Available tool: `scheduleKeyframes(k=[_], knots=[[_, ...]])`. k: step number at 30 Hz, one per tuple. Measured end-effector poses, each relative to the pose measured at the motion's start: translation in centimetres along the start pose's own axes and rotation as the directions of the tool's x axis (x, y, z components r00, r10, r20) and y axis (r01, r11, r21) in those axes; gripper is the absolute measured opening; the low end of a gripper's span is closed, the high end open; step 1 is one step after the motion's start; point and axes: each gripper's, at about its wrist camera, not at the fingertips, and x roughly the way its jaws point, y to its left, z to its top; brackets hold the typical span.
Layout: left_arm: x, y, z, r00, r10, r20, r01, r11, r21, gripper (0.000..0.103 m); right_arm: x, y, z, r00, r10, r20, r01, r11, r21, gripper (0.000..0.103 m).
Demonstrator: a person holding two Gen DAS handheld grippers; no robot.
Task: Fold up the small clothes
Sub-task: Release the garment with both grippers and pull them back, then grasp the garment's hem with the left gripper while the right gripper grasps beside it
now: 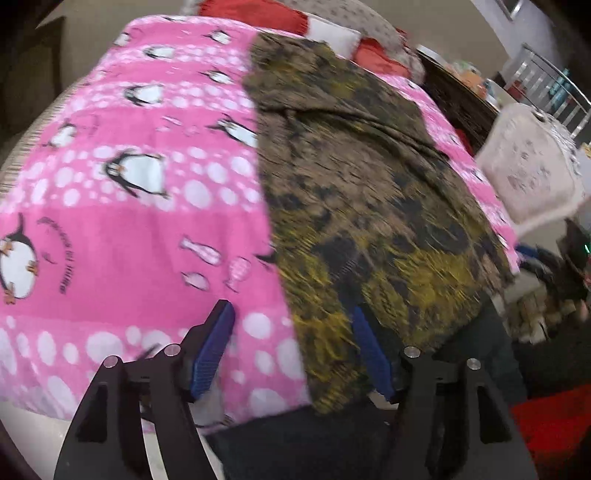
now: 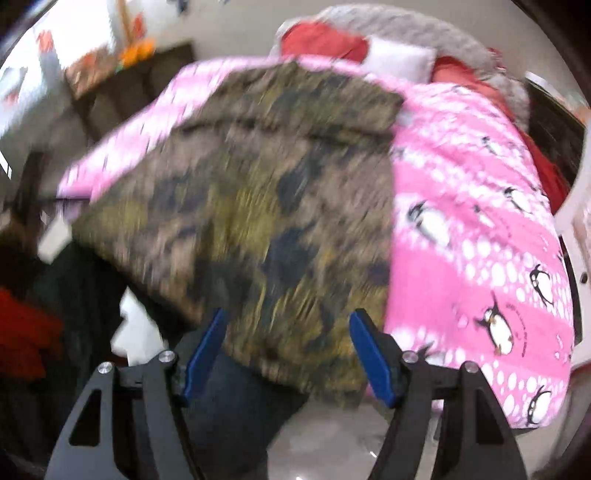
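A camouflage garment [image 1: 362, 192] in olive, brown and black lies spread on a pink penguin-print blanket [image 1: 140, 192]. Its near hem hangs over the blanket's front edge. My left gripper [image 1: 291, 314] is open, its blue pads straddling the garment's near left edge, above the cloth. In the right wrist view the same garment [image 2: 258, 206] fills the middle on the pink blanket [image 2: 480, 229]. My right gripper [image 2: 288, 321] is open over the garment's near hem. Both views are motion-blurred.
Red and white cushions [image 1: 332, 29] lie at the blanket's far end. A pale padded seat [image 1: 528, 170] and metal railing stand to the right. The other gripper's dark shape [image 1: 572, 266] shows at the right edge. Pale floor [image 2: 332, 439] lies below.
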Motion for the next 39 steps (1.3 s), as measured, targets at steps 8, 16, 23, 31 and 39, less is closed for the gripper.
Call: scheduleKeyframes(k=[8, 16, 23, 31, 39], knots=[[0.3, -1.1, -0.4, 0.978, -0.186, -0.089, 0.187, 0.982, 0.005, 0.046, -0.7, -0.7, 1.0, 0.991, -0.02, 0.132, 0.012, 0.998, 0.064, 0.073], [2.0, 0.0, 1.6, 0.96, -0.279, -0.033, 0.277, 0.959, -0.064, 0.035, -0.6, -3.3, 0.1, 0.988, -0.056, 0.143, 0.033, 0.986, 0.162, 0.069], [1.8, -1.1, 0.8, 0.96, -0.274, -0.057, 0.274, 0.962, -0.018, 0.022, -1.3, -5.8, -2.2, 0.986, -0.001, 0.169, -0.038, 0.972, 0.23, 0.069], [1.9, 0.0, 1.1, 0.966, -0.258, -0.011, 0.257, 0.963, -0.08, 0.01, 1.5, -6.4, -3.9, 0.989, 0.11, 0.1, -0.13, 0.965, 0.227, 0.059], [1.9, 0.1, 0.9, 0.977, -0.21, -0.029, 0.208, 0.976, -0.071, 0.0, 2.9, -8.0, -4.6, 0.935, 0.29, 0.204, -0.341, 0.893, 0.293, 0.05]])
